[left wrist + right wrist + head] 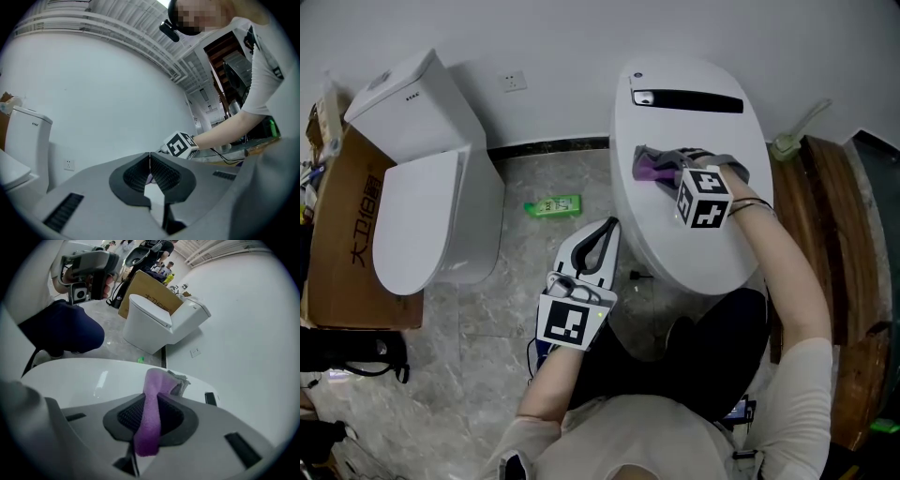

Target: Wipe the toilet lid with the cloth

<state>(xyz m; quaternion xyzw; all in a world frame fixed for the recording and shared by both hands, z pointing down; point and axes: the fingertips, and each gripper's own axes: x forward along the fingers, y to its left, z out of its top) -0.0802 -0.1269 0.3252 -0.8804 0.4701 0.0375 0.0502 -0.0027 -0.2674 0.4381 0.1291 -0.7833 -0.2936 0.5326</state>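
A: Right gripper (667, 176)?
B: Jaws clamped on the purple cloth (649, 167), which lies on the white toilet lid (684, 239).
A: Left gripper (606, 231)?
B: Jaws together, nothing between them, beside the lid, above the floor (502, 305).

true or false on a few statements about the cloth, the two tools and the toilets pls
1. The right tool is shut on the cloth. True.
2. The cloth lies on the floor. False: it rests on the toilet lid.
3. The left tool holds a second cloth. False: its jaws are together with nothing between them.
4. A green bottle lies on the floor between the toilet lid and the second toilet. True.
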